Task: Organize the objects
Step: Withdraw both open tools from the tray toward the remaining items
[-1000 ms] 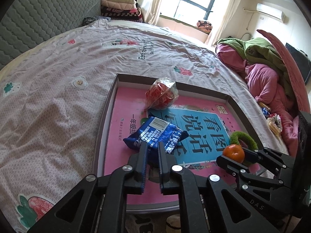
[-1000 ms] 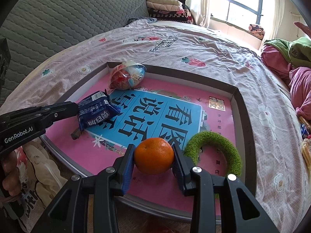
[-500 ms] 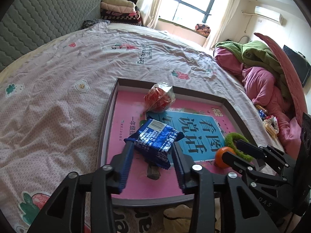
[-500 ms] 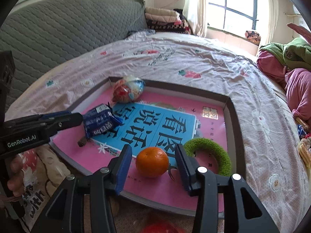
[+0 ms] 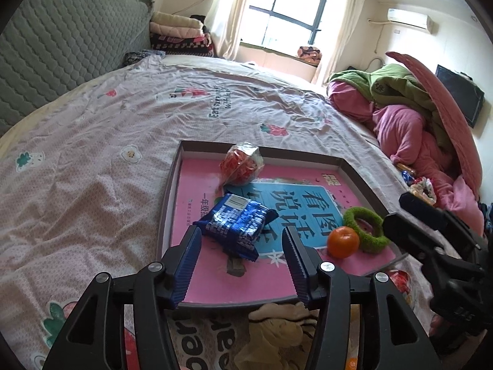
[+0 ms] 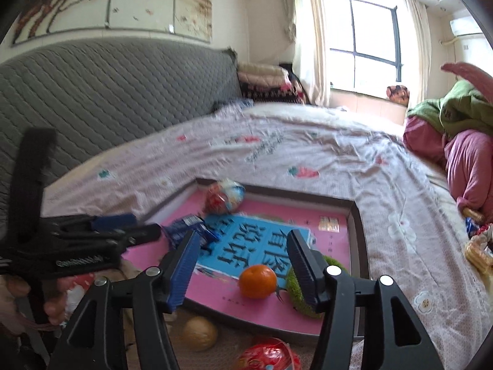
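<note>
Bed, shallow tray. Blue snack packet, tangerine lie inside, released. Left gripper, right gripper: jaws opening, empty. Loose items near tray edge remain.

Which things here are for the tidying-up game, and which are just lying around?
For the job: tray, blue snack packet, orange, green ring, red wrapped ball, left gripper and right gripper, both opening, holding nothing.

Just lying about: pink and green bedding pile, folded blankets.
</note>
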